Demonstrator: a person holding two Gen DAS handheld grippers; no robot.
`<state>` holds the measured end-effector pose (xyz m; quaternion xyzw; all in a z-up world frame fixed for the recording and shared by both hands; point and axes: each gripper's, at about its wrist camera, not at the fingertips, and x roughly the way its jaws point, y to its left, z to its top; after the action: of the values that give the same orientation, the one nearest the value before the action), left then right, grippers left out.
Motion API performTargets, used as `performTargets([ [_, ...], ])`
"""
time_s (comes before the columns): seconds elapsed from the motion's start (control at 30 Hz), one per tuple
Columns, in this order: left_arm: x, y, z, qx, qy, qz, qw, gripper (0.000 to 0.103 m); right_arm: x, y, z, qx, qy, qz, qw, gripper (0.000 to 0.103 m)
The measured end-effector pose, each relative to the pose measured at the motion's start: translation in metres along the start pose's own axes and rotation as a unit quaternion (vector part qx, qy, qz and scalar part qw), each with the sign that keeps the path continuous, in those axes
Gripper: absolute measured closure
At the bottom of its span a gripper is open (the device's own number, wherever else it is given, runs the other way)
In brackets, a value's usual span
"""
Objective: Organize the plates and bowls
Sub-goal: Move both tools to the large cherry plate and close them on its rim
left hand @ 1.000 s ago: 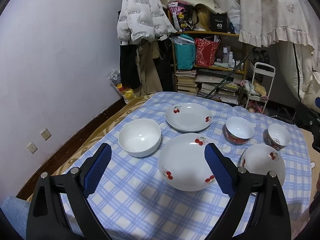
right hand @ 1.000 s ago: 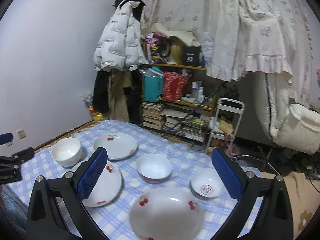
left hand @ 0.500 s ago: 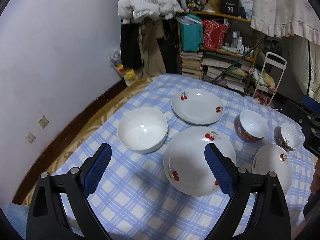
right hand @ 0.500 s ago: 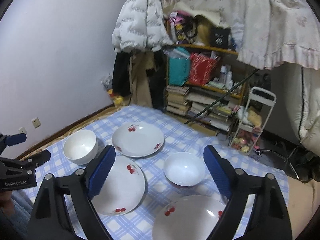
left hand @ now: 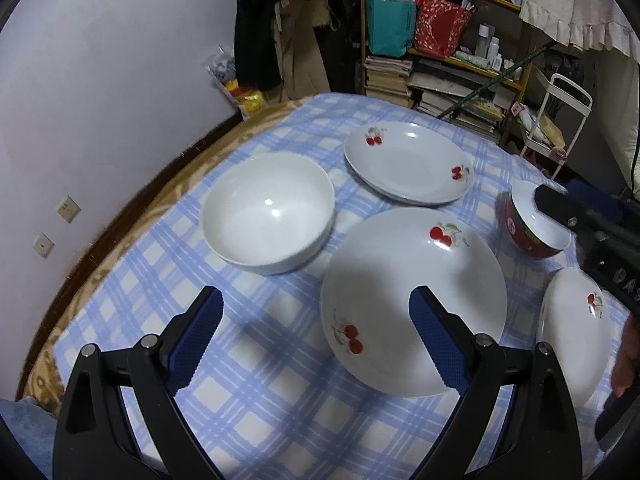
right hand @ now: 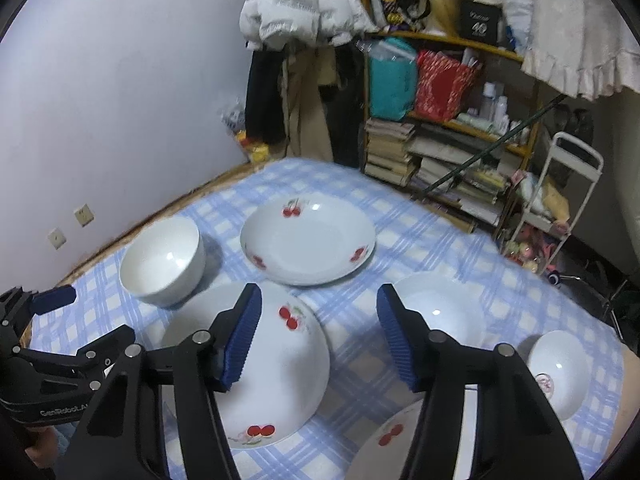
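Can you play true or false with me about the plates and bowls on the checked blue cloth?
1. The plain white bowl has cherries painted inside. False: it is plain white.
2. Both grippers are empty, the left gripper and the right gripper. True.
3. The three cherry plates are stacked in one pile. False: the near plate, far plate and right-hand plate lie separately.
4. The red bowl is white inside. True.
5. The small bowl holds soup. False: it looks empty.
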<state>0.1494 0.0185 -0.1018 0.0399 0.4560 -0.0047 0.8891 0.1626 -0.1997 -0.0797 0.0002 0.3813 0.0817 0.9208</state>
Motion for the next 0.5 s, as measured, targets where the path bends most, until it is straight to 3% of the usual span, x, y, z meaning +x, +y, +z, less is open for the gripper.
performTargets([
  [0.17, 0.022, -0.002, -0.004, 0.000, 0.029, -0.011, 0.9995, 0.010, 0.032, 0.004, -0.012, -0.016, 0.038, 0.007, 0.999, 0.048],
  [0.5, 0.066, 0.012, -0.009, -0.053, 0.085, -0.020, 0.9948, 0.010, 0.072, -0.006, -0.029, -0.007, 0.085, 0.020, 0.996, 0.048],
])
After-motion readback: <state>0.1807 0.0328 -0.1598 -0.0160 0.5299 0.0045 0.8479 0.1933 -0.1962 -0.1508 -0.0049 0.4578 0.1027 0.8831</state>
